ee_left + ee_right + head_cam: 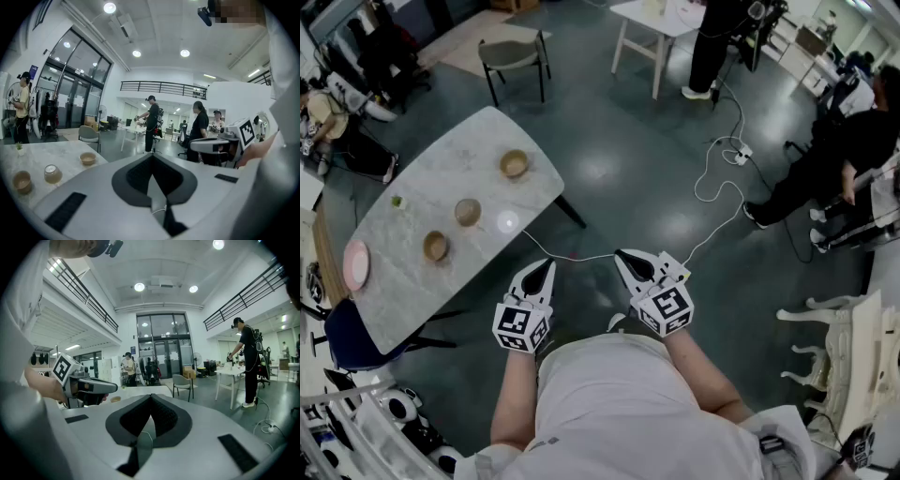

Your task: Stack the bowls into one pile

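Observation:
Three tan bowls stand apart on the white marble table (441,183): the far bowl (514,164), the middle bowl (468,212) and the near bowl (436,246). The left gripper view shows them too, far bowl (87,158), middle bowl (52,173), near bowl (22,181). Both grippers hover over the floor, off the table's right side, close to my body. My left gripper (547,266) (151,157) is shut and empty. My right gripper (624,254) (151,397) is shut and empty as well. One bowl (115,399) shows in the right gripper view.
A pink plate (356,263) and a small green thing (396,201) also lie on the table. A blue chair (347,333) is tucked under its near end. A cable (712,178) snakes over the floor. A chair (514,56), another table (661,23) and people stand farther off.

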`<state>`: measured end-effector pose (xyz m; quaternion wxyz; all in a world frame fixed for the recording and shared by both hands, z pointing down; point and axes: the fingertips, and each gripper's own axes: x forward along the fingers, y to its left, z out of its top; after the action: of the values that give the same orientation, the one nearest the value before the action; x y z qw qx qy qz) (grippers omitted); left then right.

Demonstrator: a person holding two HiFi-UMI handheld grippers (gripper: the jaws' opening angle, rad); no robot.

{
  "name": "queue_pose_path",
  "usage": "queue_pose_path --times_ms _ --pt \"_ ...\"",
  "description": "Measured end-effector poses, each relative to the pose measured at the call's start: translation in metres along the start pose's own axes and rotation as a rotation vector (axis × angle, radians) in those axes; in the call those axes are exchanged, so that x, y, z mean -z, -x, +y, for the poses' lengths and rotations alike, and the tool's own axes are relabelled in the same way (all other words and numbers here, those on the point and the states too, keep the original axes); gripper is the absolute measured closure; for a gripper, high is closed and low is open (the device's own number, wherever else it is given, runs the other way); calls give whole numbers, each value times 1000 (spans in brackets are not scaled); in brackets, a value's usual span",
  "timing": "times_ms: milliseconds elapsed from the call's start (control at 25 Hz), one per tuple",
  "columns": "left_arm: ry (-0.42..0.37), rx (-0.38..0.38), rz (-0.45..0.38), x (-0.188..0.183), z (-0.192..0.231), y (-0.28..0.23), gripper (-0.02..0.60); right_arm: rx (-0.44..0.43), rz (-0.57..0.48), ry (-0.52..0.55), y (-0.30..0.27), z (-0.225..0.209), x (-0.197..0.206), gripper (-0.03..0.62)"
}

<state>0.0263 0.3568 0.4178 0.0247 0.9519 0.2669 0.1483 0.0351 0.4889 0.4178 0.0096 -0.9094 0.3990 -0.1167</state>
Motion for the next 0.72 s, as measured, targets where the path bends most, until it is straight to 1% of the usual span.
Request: queue_pose_path --times_ms 120,240,400,520,720 --pt "2 -18 8 2 -9 -6 580 -11 -3 -1 10 -9 3 588" --pt "12 -51 15 3 -14 -9 580 -27 0 -7 15 -18 7 588" --pt "0 -91 53 13 -15 -8 580 -49 -19 -69 15 -25 13 586" --pt "7 -115 67 19 -11 -6 580 -63 -22 -94 11 -27 16 586" --pt "36 -136 87 25 6 -15 580 -68 17 -100 -1 -29 24 586"
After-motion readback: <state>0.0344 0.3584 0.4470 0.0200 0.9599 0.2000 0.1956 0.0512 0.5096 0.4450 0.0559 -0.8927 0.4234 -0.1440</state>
